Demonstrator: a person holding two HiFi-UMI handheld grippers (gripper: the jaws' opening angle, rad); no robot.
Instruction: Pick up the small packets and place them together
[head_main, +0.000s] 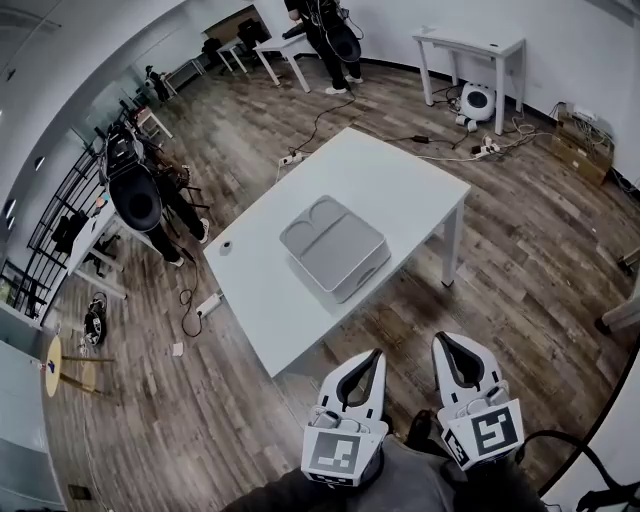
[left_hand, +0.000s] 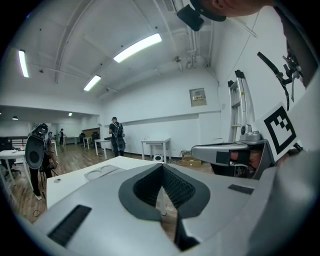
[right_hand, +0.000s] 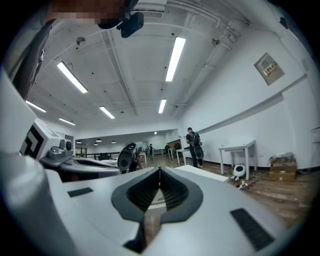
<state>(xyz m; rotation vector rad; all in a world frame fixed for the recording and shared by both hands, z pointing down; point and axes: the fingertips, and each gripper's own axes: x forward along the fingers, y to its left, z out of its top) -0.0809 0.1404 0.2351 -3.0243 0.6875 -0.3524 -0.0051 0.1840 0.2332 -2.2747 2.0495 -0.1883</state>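
No small packets show in any view. A white table (head_main: 400, 180) stands ahead of me with a grey lidded tray (head_main: 335, 245) in its middle and a small dark round thing (head_main: 226, 247) near its left edge. My left gripper (head_main: 377, 353) and right gripper (head_main: 446, 338) hang side by side over the wooden floor, short of the table's near corner. Both are shut with nothing between their jaws. In the left gripper view the left gripper (left_hand: 162, 165) points at the table (left_hand: 70, 176) and tray (left_hand: 100, 173). The right gripper (right_hand: 160, 170) faces the table's edge (right_hand: 202, 173).
A person (head_main: 140, 200) stands left of the table, another (head_main: 325, 30) at the far end by desks. Cables and a power strip (head_main: 208, 303) lie on the floor. A white side table (head_main: 470, 48), a round white device (head_main: 478, 100) and a cardboard box (head_main: 580, 145) line the right wall.
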